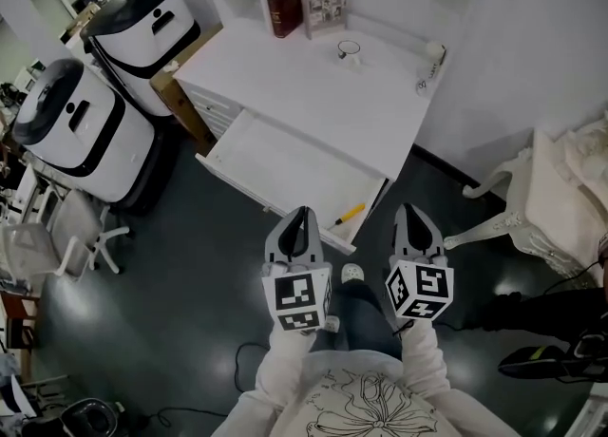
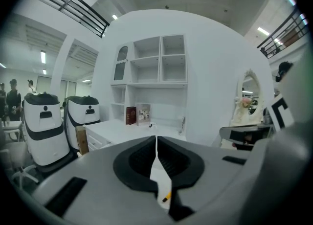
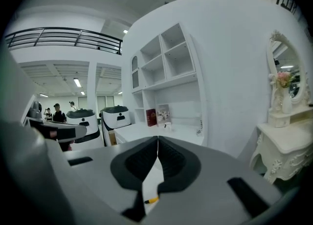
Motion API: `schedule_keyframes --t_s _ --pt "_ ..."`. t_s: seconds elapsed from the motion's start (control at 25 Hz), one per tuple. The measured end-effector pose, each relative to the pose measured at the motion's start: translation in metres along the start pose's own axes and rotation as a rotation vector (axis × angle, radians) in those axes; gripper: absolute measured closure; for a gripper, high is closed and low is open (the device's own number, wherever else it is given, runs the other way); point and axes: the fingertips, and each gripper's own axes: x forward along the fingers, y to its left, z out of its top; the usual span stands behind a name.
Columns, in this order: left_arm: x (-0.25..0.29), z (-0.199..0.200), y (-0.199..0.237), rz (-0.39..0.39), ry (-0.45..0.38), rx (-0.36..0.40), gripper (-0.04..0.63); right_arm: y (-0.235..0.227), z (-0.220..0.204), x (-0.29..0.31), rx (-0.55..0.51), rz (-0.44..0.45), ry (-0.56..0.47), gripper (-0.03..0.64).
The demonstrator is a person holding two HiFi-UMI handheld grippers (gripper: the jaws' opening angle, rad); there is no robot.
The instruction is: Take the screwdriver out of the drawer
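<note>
A screwdriver [image 1: 350,214] with a yellow handle lies at the near right corner of the open white drawer [image 1: 275,155], which is pulled out from the white desk [image 1: 313,84]. My left gripper [image 1: 302,215] hangs shut and empty just before the drawer's front edge, left of the screwdriver. Level with it, my right gripper [image 1: 410,211] is also shut and empty, to the right of the drawer corner. In the left gripper view the jaws [image 2: 156,138] meet, and the yellow handle [image 2: 166,197] shows below them. The right gripper view shows shut jaws [image 3: 157,138] and the handle [image 3: 151,200] low down.
Two white-and-black machines [image 1: 142,17] [image 1: 76,131] stand left of the desk. A red book [image 1: 283,8], a picture frame [image 1: 323,6] and small items [image 1: 350,50] sit at the desk's back. An ornate white dresser [image 1: 560,207] is at the right, a white chair [image 1: 85,236] at the left.
</note>
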Motion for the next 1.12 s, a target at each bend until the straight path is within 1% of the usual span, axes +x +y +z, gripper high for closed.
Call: schedule_keyframes --t_s 0.4,0.68,1.0,1.12 --pt "0.080 0.013 0.007 0.065 0.025 -0.017 0.584 -0.032 0.022 0.087 -0.033 0.053 0.017 0.614" --pt "0.127 0.012 0.014 0.122 0.056 -0.029 0.584 -0.051 0.024 0.141 -0.043 0.102 0.043 0.614" --pt "0.164 0.001 0.011 0.118 0.110 -0.053 0.583 -0.062 0.016 0.185 -0.037 0.140 0.087 0.612" --pt "0.173 -0.012 0.008 0.101 0.154 -0.051 0.581 -0.062 0.008 0.196 -0.035 0.149 0.108 0.612"
